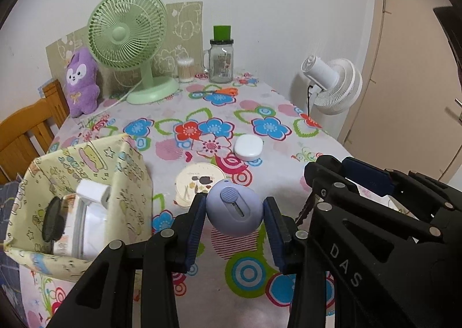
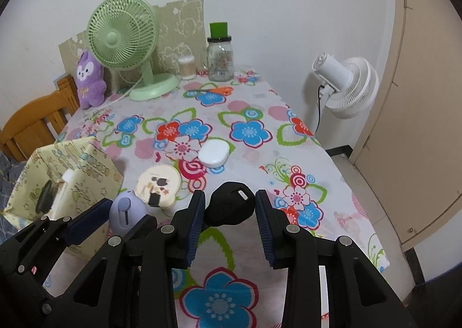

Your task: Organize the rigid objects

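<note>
My left gripper (image 1: 234,201) is shut on a lavender egg-shaped cutter (image 1: 234,211) with a slider on its face, held above the flowered tablecloth (image 1: 260,241). My right gripper (image 2: 230,196) is shut on a black rounded object (image 2: 229,208) with a small white slot, also clear of the table. In the right wrist view the left gripper (image 2: 128,211) and the lavender cutter (image 2: 125,211) sit at lower left. A patterned fabric box (image 1: 131,180) stands to the left, with a white charger (image 1: 92,193) and dark items inside.
On the cloth lie a round cream compact (image 1: 199,180) and a white oval case (image 1: 248,147). At the back stand a green fan (image 1: 130,39), a purple plush (image 1: 80,82), a glass jar (image 1: 221,62) and a swab tub (image 1: 185,70). A white fan (image 1: 332,85) stands beyond the right edge, a wooden chair (image 1: 26,131) at left.
</note>
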`<state>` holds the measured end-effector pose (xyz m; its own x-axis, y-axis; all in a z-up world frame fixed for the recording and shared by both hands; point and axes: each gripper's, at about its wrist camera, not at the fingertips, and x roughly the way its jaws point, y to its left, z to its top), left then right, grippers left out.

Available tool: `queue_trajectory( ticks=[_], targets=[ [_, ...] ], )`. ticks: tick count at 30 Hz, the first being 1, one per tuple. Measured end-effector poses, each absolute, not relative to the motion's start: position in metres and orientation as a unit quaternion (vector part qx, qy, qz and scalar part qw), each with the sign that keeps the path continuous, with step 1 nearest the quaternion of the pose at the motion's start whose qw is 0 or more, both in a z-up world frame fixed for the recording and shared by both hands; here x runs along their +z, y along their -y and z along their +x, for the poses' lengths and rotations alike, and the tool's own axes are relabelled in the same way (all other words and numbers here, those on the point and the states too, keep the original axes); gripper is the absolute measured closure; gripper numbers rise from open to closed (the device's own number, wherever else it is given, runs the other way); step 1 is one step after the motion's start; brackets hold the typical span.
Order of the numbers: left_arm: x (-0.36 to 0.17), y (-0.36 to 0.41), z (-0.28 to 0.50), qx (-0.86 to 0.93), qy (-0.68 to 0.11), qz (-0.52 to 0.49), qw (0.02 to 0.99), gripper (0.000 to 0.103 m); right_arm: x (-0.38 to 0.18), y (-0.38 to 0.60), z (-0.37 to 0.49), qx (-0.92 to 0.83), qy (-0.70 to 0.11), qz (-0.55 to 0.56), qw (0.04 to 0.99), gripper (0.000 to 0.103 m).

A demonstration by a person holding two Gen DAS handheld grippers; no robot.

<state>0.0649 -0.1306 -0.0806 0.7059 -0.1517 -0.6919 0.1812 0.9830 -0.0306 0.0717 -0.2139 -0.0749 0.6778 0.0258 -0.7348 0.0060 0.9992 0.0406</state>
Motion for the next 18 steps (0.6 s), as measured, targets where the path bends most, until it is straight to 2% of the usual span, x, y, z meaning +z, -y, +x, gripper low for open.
queue_trajectory(
  ticks=[18],
  targets=[
    [-0.048,0.1,0.052,-0.075,-0.351,0.019,0.933,0.061,-0.037,0.184,0.063,0.018,-0.38,0.007,0.925,0.064]
  ],
)
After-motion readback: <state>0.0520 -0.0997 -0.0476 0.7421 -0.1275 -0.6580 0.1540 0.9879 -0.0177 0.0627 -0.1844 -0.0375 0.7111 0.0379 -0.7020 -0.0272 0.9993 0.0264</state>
